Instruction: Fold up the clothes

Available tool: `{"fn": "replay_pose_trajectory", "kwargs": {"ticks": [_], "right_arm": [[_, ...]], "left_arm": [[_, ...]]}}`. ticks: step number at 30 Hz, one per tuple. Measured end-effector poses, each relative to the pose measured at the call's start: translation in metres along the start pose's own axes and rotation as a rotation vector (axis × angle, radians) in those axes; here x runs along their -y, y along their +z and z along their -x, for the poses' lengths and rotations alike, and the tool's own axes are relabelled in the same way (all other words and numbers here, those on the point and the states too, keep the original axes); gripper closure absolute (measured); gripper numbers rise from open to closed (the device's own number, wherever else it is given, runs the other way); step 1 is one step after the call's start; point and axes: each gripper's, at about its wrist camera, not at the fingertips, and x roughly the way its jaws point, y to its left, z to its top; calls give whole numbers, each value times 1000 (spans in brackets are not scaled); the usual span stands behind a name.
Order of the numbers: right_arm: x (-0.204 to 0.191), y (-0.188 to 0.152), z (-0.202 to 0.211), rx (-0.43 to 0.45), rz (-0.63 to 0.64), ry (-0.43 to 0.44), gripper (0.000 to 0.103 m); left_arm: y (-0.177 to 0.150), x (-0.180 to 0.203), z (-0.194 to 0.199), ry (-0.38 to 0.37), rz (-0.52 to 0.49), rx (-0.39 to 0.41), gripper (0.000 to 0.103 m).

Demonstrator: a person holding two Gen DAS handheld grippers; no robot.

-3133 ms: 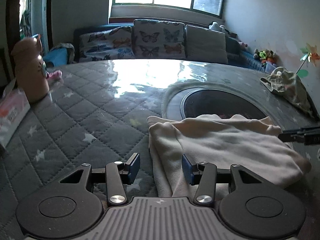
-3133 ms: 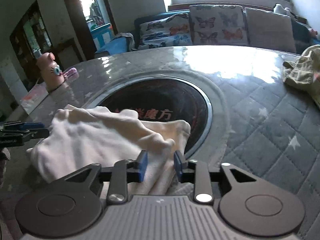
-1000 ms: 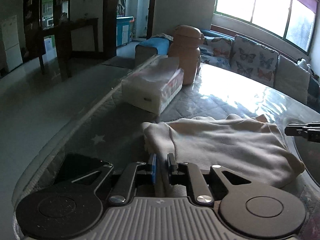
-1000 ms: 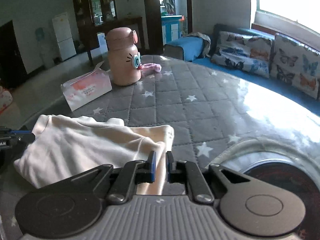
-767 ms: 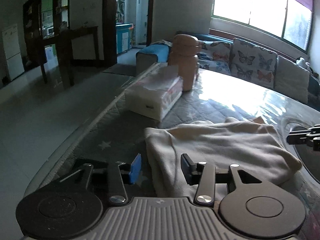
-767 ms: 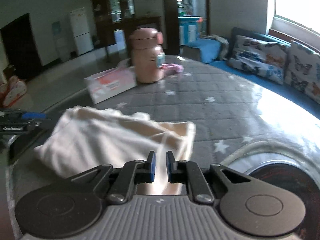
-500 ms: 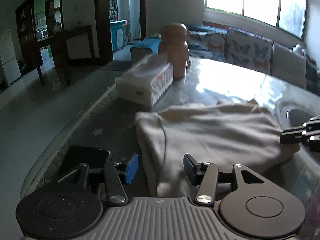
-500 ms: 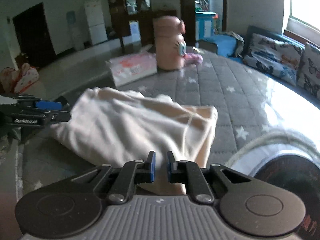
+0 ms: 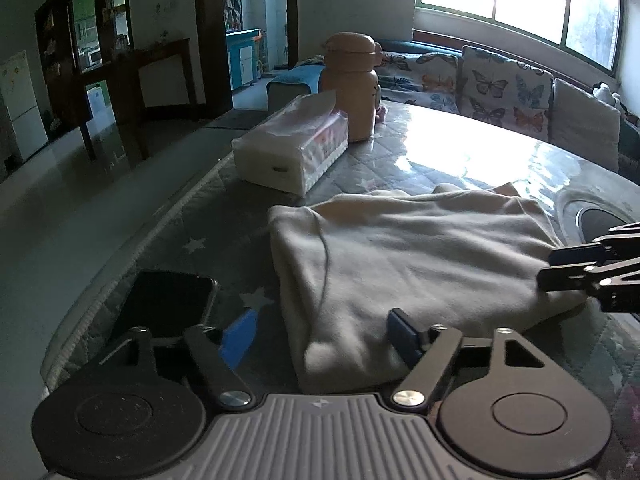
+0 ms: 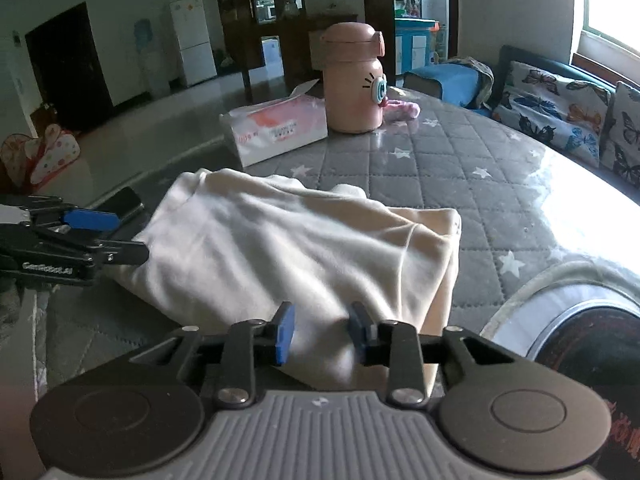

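Note:
A folded cream garment (image 9: 408,264) lies on the grey quilted star-pattern table cover (image 9: 404,168), near the table's edge. My left gripper (image 9: 320,336) is open, its blue-padded fingers straddling the garment's near corner. In the right wrist view the same garment (image 10: 288,252) lies flat, and my right gripper (image 10: 322,336) is open with the cloth's near edge between its fingers. The right gripper shows at the right of the left wrist view (image 9: 592,264); the left gripper shows at the left of the right wrist view (image 10: 80,236).
A tissue box (image 9: 292,156) and a pink cartoon bottle (image 9: 352,84) stand beyond the garment. A black phone (image 9: 168,304) lies by the left gripper near the table edge. A round dark inset (image 10: 592,344) is at the right. A sofa with butterfly cushions (image 9: 496,88) stands behind.
Both grippers carried the folded garment from the round inset to the table's edge. The left gripper opened about 0.8 s ago; the right gripper has just opened and released the cloth.

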Motion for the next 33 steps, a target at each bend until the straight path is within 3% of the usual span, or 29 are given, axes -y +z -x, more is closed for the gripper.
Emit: {"fn": "replay_pose_trajectory", "kwargs": {"ticks": [1,6,12,18,30,33], "right_arm": [[-1,-1,2,4,-7,3,57],[-10,-8,13,9,6,14,42],[-18,-20,22,5,6,8,35],[-22,-32,31,6,-10,-4,25],[-27,-49,43,25,-55,-32,15],[-30,-50,44,27,-67,-41,8]], "left_arm": [[-1,1,1,1,0,0,18],[-7,6,7,-3,3,3,10],[-14,15,19,-18,-3,25,0],[-21,23,27,-23,-2,33,0],[-35,32,37,-21,10,22,0],[-37,32,38,-20,17,19,0]]}}
